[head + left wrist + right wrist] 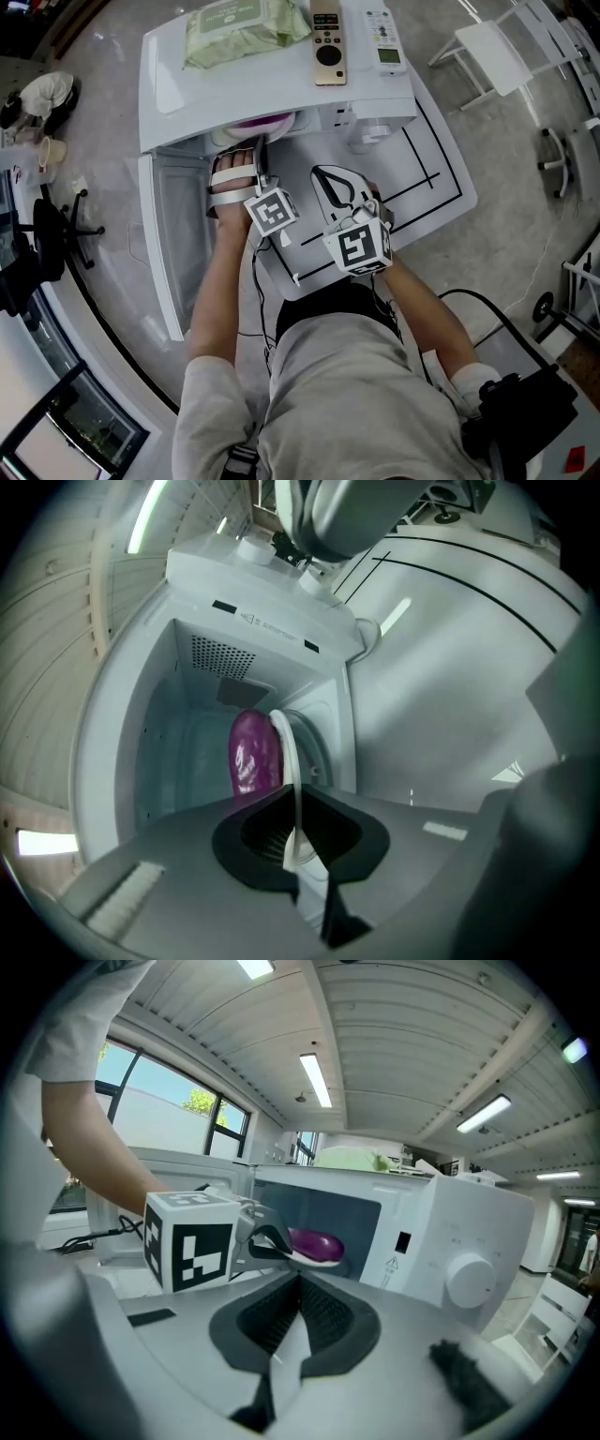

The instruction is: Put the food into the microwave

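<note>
Nearly done — the left hand-held gripper (295, 841) grips the white plate (284, 738) by its rim, the purple eggplant (251, 757) entering the open microwave (272, 625); setting down and release remain — the right hand-held gripper (298, 1316) is closed, empty

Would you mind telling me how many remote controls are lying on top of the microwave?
2. The gold remote lies on the microwave top beside the wipes pack; the white remote lies just right of it. None appears hidden.
</note>
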`<state>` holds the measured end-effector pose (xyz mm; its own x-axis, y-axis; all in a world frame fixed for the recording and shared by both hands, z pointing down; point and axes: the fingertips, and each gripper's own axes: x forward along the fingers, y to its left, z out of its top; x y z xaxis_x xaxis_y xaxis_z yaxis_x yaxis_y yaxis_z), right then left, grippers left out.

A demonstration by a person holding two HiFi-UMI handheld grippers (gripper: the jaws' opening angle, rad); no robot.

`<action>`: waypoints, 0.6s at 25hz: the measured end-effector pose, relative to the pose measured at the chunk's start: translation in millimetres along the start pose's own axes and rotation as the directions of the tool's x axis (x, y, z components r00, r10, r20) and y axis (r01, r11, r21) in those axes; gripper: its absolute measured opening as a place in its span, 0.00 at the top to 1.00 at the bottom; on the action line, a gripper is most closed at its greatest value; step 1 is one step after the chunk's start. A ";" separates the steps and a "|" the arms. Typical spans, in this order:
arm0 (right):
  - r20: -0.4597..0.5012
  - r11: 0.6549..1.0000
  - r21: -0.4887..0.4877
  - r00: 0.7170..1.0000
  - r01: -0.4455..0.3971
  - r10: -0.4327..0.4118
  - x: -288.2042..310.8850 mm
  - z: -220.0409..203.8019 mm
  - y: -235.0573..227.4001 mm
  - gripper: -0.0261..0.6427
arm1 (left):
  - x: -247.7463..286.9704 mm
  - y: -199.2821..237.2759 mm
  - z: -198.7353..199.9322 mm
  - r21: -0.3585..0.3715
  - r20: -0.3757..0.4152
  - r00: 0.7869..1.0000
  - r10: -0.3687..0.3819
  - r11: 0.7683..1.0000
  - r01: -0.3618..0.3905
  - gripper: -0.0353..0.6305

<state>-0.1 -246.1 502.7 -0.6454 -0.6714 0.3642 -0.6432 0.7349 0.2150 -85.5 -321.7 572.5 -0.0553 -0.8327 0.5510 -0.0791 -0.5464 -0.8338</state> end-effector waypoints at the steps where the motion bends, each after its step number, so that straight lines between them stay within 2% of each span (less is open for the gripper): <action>1: -0.002 1.000 0.002 1.000 0.000 0.000 1.7 0.0 0.4 0.95 | 5.4 1.3 -0.9 0.000 0.001 1.000 -0.003 1.000 0.003 0.91; 4: -0.009 1.000 0.004 1.000 -0.004 0.004 4.4 -1.7 3.1 0.95 | 25.3 4.3 -7.8 0.034 -0.006 1.000 0.000 0.999 0.001 0.91; 10: -0.028 1.000 0.022 1.000 -0.009 0.009 6.6 -9.2 4.5 0.95 | 52.0 11.3 -17.2 0.047 -0.031 1.000 -0.006 0.999 0.007 0.91; 15: -0.036 1.000 0.024 0.999 -0.018 0.019 7.0 -11.5 4.7 0.95 | 72.9 9.7 -18.8 0.109 -0.039 0.999 -0.016 0.994 0.020 0.91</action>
<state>-2.9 -246.3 516.7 -0.6422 -0.6537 0.4004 -0.6412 0.7443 0.1869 -109.0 -386.0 605.3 -0.0930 -0.8199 0.5648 0.0290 -0.5693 -0.8216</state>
